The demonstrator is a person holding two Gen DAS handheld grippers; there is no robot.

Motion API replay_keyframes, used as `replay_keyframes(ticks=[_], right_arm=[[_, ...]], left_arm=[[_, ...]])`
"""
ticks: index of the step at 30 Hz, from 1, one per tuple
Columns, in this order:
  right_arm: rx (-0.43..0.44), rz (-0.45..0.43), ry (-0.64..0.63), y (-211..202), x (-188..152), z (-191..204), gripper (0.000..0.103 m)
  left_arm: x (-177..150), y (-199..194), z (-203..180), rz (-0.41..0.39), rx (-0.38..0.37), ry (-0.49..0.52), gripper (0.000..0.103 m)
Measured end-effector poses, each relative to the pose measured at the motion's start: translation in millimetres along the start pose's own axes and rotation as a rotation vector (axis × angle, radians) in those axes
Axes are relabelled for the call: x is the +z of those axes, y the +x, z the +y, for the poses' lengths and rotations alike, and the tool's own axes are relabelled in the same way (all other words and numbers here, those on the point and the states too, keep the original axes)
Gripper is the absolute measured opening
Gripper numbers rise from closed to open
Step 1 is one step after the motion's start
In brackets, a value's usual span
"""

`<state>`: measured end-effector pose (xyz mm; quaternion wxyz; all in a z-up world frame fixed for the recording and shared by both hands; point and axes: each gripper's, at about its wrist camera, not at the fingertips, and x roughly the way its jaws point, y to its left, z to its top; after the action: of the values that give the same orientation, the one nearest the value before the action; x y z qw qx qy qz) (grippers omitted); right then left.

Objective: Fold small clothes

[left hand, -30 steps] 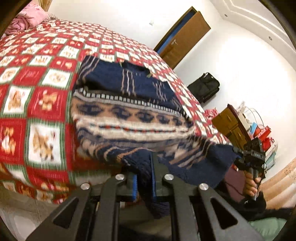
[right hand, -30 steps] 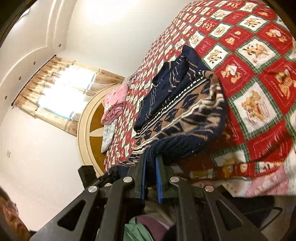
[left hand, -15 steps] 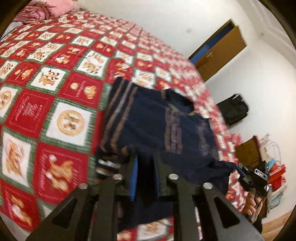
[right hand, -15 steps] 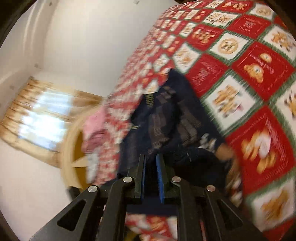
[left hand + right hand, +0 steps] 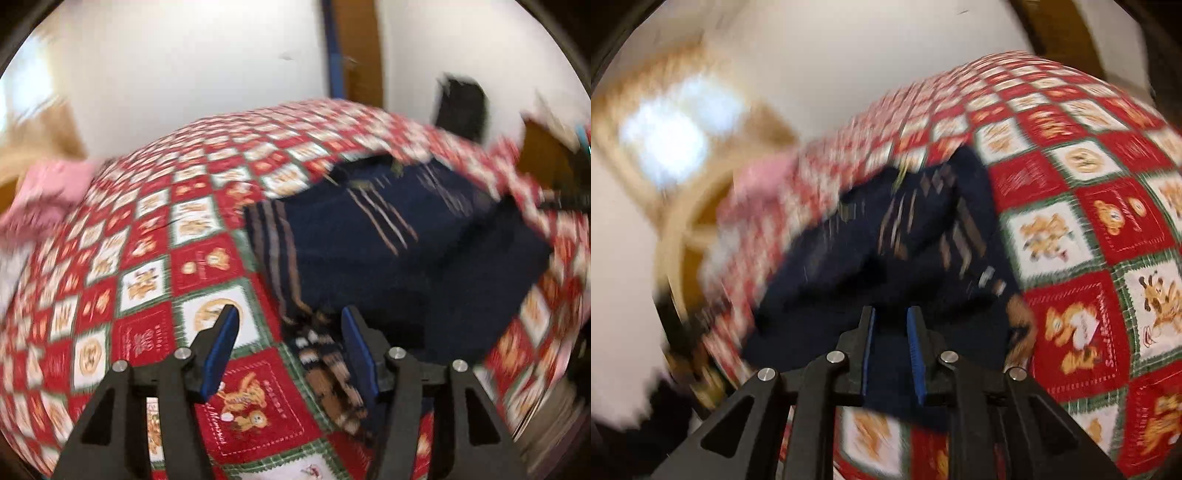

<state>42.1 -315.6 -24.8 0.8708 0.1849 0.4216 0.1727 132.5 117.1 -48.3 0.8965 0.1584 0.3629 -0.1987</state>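
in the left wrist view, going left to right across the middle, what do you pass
pink bedding → red patchwork quilt → navy sweater → strip of quilt again on the far right

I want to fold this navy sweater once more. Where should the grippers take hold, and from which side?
Probably the near folded edge of the navy sweater: its patterned corner lies between the open left gripper fingers, whose jaws have just been opening. That edge is thick and raised off the quilt, so come in low from the near side, the right gripper likewise.
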Motion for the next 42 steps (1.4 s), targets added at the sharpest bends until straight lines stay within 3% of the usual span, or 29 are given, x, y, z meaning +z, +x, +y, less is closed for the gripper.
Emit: replay_keyframes(ticks=[5, 9, 11, 15, 19, 22, 25, 26, 27, 29, 33, 36, 38, 40, 42], right_arm=[[-0.103, 0.073, -0.123, 21.7, 2.1, 16.3, 0.019], [-0.236, 0.106, -0.250, 32.0, 4.2, 16.8, 0.019], [-0.257, 0.133, -0.271, 38.3, 2.3, 15.5, 0.019], [-0.222, 0.130, -0.146, 42.9, 8.7, -2.8, 0.019], [-0.157, 0.110, 0.014, 34.5, 12.5, -23.9, 0.019], [-0.142, 0.098, 0.052, 25.7, 13.6, -25.9, 0.019], [-0.132, 0.082, 0.058, 15.5, 13.3, -25.7, 0.019], [-0.130, 0.076, 0.062, 13.6, 13.7, -25.7, 0.019], [-0.130, 0.070, 0.063, 13.1, 14.1, -25.6, 0.019], [-0.145, 0.059, 0.054, 12.9, 15.1, -25.5, 0.019], [-0.151, 0.064, 0.031, 17.2, 16.1, -24.9, 0.019], [-0.170, 0.054, -0.027, 18.7, 17.4, -19.6, 0.019], [-0.165, 0.050, -0.043, 20.9, 19.4, -18.5, 0.019], [-0.168, 0.062, -0.062, 25.6, 20.8, -16.5, 0.019], [-0.182, 0.085, -0.111, 30.6, 19.2, -10.3, 0.019]], left_arm=[[1.6, 3.2, -24.3, 0.003, -0.030, 0.220, 0.061], [2.2, 3.2, -38.6, -0.001, -0.061, 0.352, 0.077], [3.3, 13.5, -42.9, 0.018, -0.044, 0.422, 0.077], [14.2, 30.8, -49.7, 0.043, -0.045, 0.492, 0.077], [25.2, 36.2, -62.3, 0.024, -0.148, 0.593, 0.077], [16.0, 40.3, -79.5, 0.046, -0.182, 0.758, 0.077], [14.4, 41.8, -85.3, 0.043, -0.226, 0.788, 0.074], [16.4, 43.1, -84.1, 0.056, -0.257, 0.764, 0.061], [19.4, 44.4, -80.9, 0.068, -0.293, 0.728, 0.041], [24.6, 46.3, -75.9, 0.078, -0.337, 0.641, 0.017], [38.7, 43.9, -50.8, 0.038, -0.379, 0.356, 0.014], [58.2, 33.9, -6.3, -0.041, -0.395, -0.017, 0.014], [62.7, 36.4, 19.2, -0.053, -0.398, -0.214, 0.014], [64.7, 47.2, 27.8, -0.030, -0.359, -0.276, 0.014], [60.7, 54.6, 21.6, 0.013, -0.281, -0.238, 0.014]])
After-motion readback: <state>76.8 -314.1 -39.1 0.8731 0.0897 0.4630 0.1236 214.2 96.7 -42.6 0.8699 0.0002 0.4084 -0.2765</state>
